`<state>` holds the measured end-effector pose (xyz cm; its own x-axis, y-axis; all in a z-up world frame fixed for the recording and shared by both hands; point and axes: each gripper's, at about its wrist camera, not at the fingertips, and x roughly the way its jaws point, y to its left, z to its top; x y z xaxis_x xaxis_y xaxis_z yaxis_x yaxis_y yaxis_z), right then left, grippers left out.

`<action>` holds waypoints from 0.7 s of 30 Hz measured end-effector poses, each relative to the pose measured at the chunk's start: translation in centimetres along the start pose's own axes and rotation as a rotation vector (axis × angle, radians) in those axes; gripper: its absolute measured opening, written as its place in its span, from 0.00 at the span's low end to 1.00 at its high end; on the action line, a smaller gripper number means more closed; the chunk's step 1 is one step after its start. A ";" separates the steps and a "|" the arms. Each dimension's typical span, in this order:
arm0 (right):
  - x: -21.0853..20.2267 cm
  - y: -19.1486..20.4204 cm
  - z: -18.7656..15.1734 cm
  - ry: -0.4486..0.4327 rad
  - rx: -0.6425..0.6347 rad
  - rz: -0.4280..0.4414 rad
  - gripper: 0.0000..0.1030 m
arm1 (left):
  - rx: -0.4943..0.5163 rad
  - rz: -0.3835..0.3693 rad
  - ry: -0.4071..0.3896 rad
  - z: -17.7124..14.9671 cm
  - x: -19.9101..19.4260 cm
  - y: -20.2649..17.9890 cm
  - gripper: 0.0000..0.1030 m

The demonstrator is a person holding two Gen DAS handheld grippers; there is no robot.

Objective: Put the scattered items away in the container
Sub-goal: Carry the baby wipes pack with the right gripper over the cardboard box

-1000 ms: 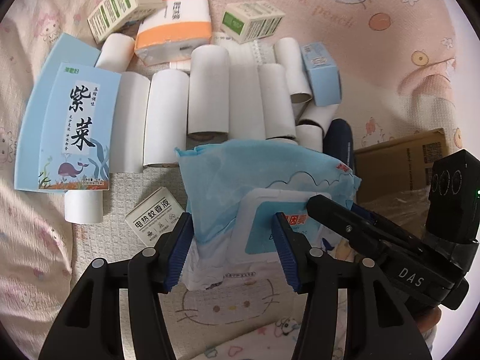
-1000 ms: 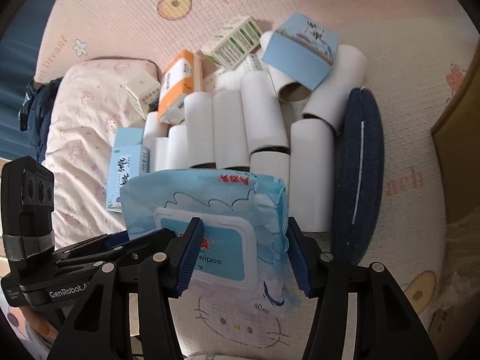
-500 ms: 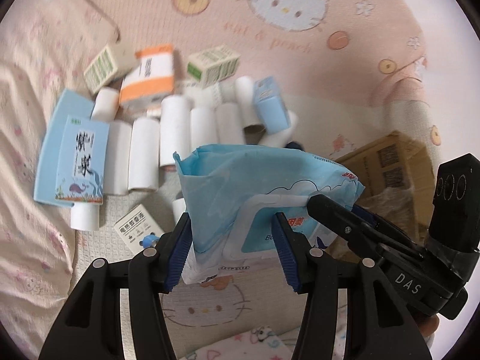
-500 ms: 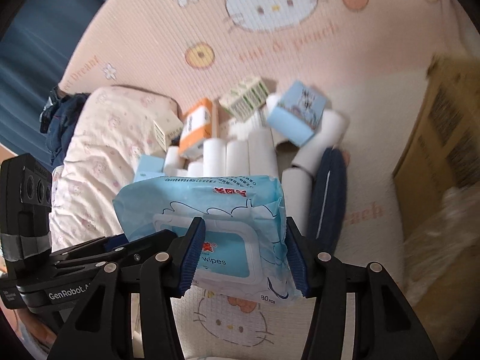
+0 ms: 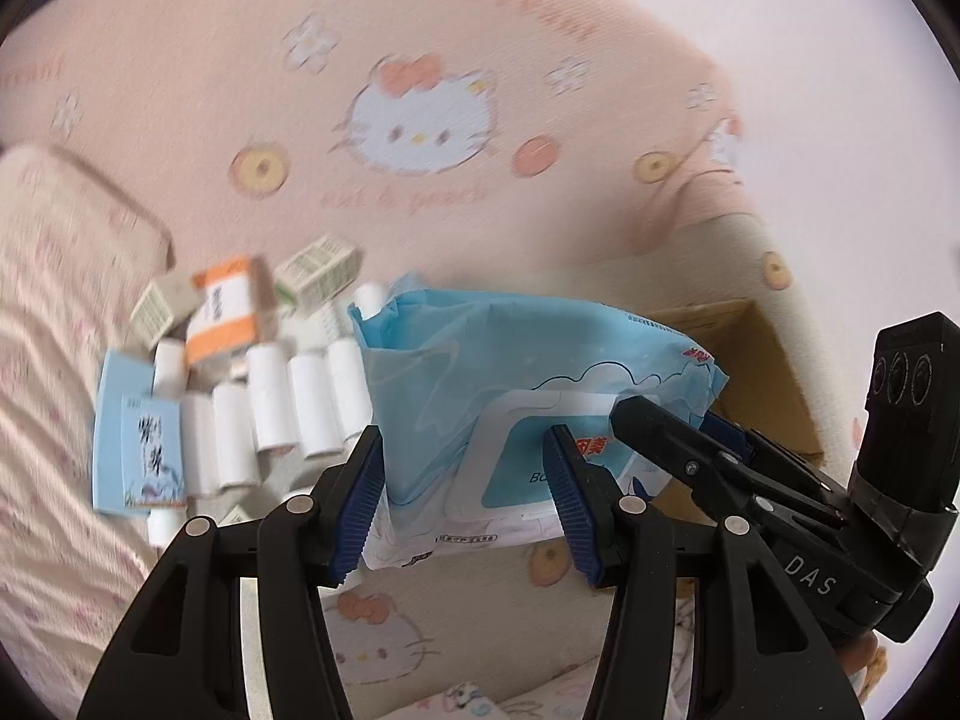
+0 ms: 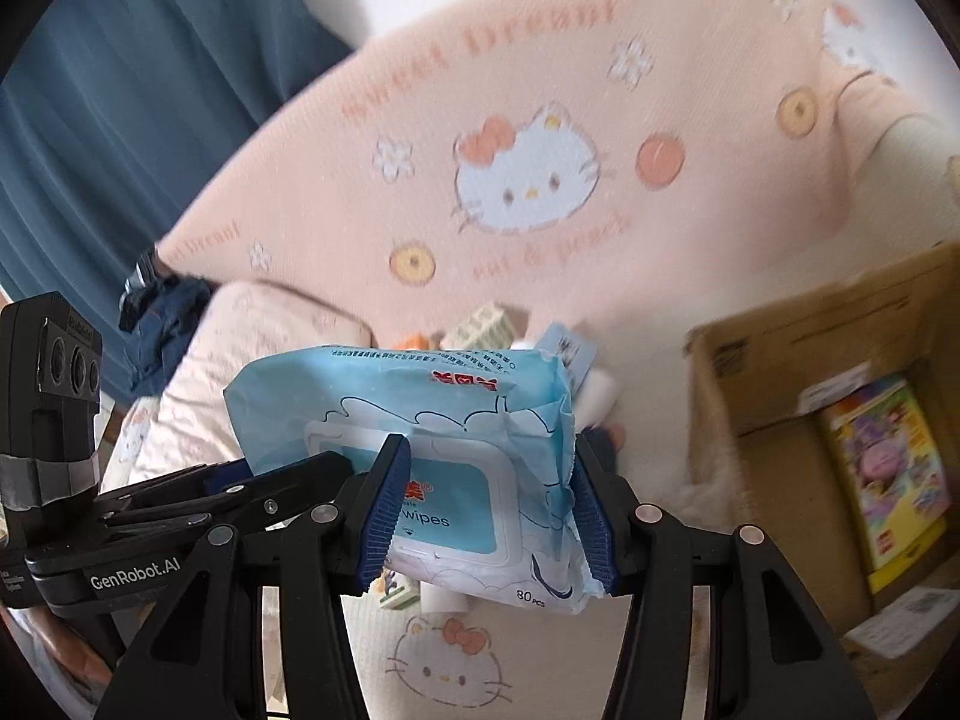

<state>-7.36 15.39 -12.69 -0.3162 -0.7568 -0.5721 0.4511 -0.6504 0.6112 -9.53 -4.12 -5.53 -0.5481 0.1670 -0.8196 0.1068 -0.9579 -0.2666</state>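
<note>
You have the wipes pack [image 5: 528, 384] clamped between both grippers: your left gripper [image 5: 465, 501] pinches one end, your right gripper [image 6: 486, 510] the other. It hangs clear above the bed [image 6: 456, 678], with the cardboard box [image 6: 774, 396] near its right edge.

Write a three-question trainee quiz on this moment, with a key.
1. True or false: the soft blue plastic pack of wet wipes lies flat on the mat.
2. How many grippers clamp the pack? A) none B) one C) two
3. Fill in: the open brown cardboard box already holds a colourful ____.

Key:
1. False; it is held up off the mat.
2. C: the left gripper grips one end and the right gripper the other.
3. Book, by its look; its yellow cover is blurred.
</note>
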 end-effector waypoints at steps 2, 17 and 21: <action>-1.6 -0.5 0.3 -0.031 -0.001 -0.014 0.49 | 0.041 -0.004 -0.019 0.6 -0.5 -1.9 0.55; -11.0 -8.5 0.7 -0.158 0.104 -0.177 0.49 | 0.246 -0.132 0.023 0.6 2.5 -14.3 0.55; -12.2 -11.1 0.9 -0.145 0.124 -0.242 0.49 | 0.253 -0.192 0.085 0.9 5.0 -17.1 0.55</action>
<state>-9.25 31.85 -12.01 -0.5218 -0.5747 -0.6304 0.2456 -0.8089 0.5342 -14.85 12.91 -4.60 -0.4655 0.3586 -0.8091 -0.2068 -0.9330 -0.2945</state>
